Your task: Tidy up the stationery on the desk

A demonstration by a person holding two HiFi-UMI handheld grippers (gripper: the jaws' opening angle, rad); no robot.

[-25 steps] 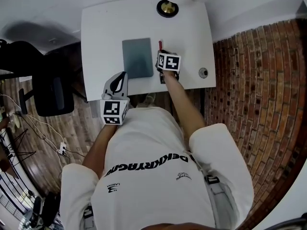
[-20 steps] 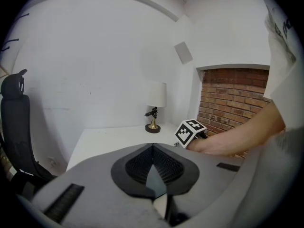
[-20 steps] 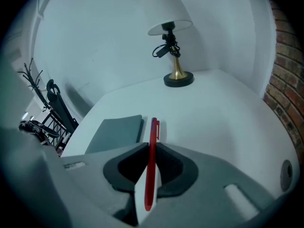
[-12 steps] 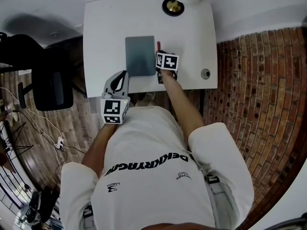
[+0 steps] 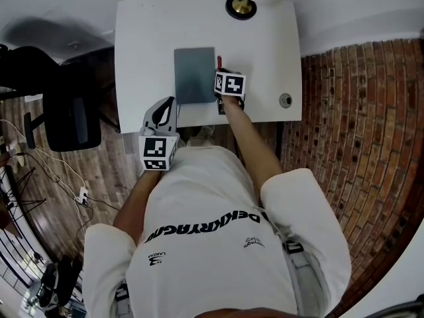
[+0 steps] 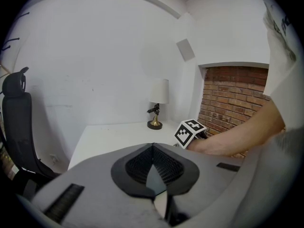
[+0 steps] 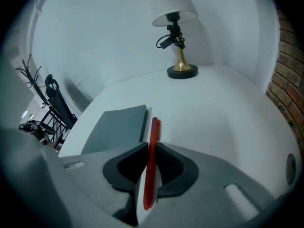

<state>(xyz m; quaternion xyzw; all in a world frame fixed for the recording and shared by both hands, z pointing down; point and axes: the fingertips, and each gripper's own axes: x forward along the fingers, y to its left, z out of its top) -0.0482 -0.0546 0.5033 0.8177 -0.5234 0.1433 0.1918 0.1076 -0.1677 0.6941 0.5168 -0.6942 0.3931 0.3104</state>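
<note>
Right gripper (image 7: 151, 150) is closed on a red pen (image 7: 154, 127), pads touching it on both sides. Its jaws have just been easing open a little, with the pen between them. The pen points away from the person, just beside the right edge of a grey notebook (image 5: 195, 75) on the white desk (image 5: 265, 45). Left gripper (image 6: 153, 147) hangs at the desk's near edge, jaws together, nothing in them. A lamp (image 5: 240, 6) stands at the far edge.
</note>
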